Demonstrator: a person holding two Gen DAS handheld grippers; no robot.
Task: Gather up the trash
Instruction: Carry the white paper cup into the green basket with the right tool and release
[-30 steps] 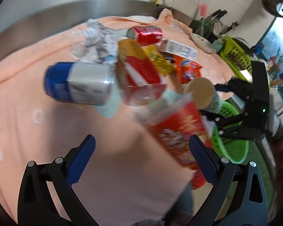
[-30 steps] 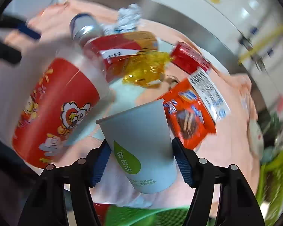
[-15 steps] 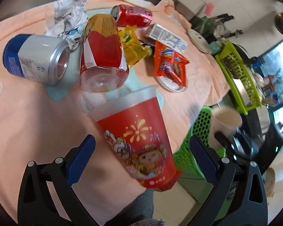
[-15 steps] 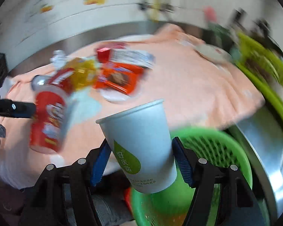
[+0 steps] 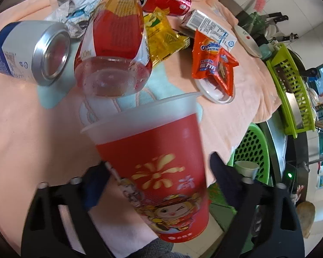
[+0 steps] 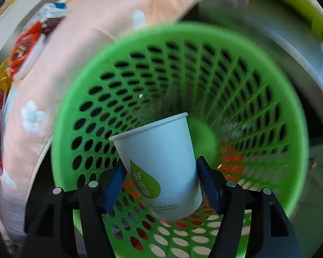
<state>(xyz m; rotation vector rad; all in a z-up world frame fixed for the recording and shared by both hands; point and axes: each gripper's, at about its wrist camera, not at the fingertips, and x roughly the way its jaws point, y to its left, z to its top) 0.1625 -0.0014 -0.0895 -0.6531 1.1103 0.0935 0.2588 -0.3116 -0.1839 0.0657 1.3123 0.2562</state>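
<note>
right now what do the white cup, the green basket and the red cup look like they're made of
White cup with green drop logo: probably paper, matte, with a rolled rim.
Green perforated basket: moulded plastic, slightly glossy, with regular punched holes.
Red printed cup with frosted rim: seemingly translucent plastic, satin finish; the rim band lets light through.

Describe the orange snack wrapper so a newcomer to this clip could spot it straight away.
Start from the peach cloth covering the table. Toward its right edge lies the orange snack wrapper, resting partly on a clear plastic lid, just below a white carton. Unlike the yellow wrapper nearby, it bears blue "Ovaltine" lettering.
</note>
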